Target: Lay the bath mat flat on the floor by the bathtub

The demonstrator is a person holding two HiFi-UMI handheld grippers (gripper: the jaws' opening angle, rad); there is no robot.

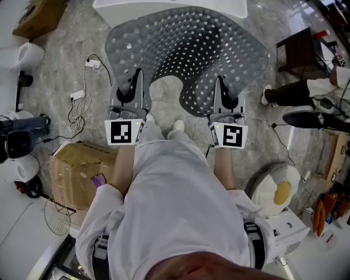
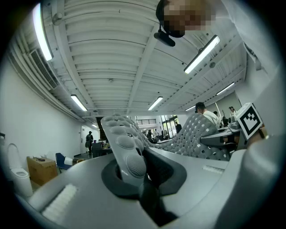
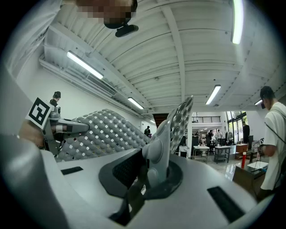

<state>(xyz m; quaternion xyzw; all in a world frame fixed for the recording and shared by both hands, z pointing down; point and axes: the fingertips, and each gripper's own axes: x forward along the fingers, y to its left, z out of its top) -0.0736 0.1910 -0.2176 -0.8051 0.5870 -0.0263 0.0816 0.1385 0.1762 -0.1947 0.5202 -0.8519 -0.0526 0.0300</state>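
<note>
The person is holding the bath mat up over the floor w/ both claws, each one pinching the mat's near edge. The left claw is closing almost fully on that edge, w/ the bumpy grey sheet rising up from between its jaws. The right claw is gripping the same way on the other side, jaws nearly together on the thin material.

From the claws the mat is spreading forward and away from the person, toward a white rim at the top of the head view, prob. the bathtub. It is not lying flat yet. The near edge is dipping inward between the 2 claws, and the middle is bulging. Whether the far edge is touching the floor can't be told.

Judging by that sag, the mat is behaving as soft, rubbery and floppy, and prob. fairly light. It is full of holes and nubs, so the pads are getting decent purchase. Best hold is what is being used now: near edge, claws well apart, so the sheet is staying spread rather than folding on itself.
</note>
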